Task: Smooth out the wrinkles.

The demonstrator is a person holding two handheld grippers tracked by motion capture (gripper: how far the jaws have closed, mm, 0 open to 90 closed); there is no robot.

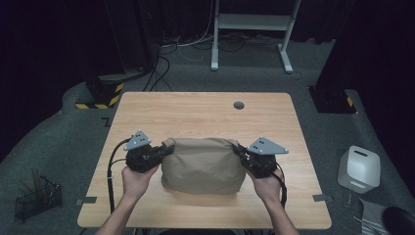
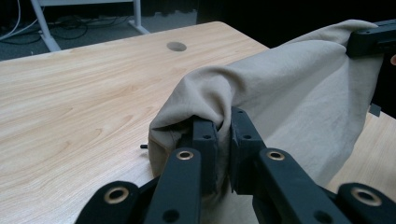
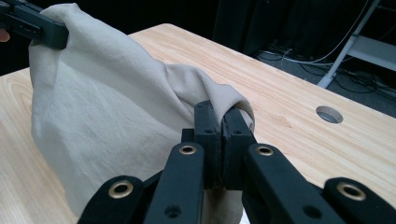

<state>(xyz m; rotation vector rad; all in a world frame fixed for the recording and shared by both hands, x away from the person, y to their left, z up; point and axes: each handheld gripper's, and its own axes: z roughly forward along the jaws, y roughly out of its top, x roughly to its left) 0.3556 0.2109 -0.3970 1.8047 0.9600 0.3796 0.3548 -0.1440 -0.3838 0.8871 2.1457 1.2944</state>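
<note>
Dark studio floor and cables surround the wooden table [image 1: 205, 110], where a beige cloth [image 1: 203, 164] hangs lifted near the front edge, its lower edge resting on the wood. I hold it by two upper corners: my left gripper [image 2: 224, 128] clamps one bunched corner, my right gripper [image 3: 222, 119] pinches the other. Lifting looks done; folding or laying flat seems left.
</note>
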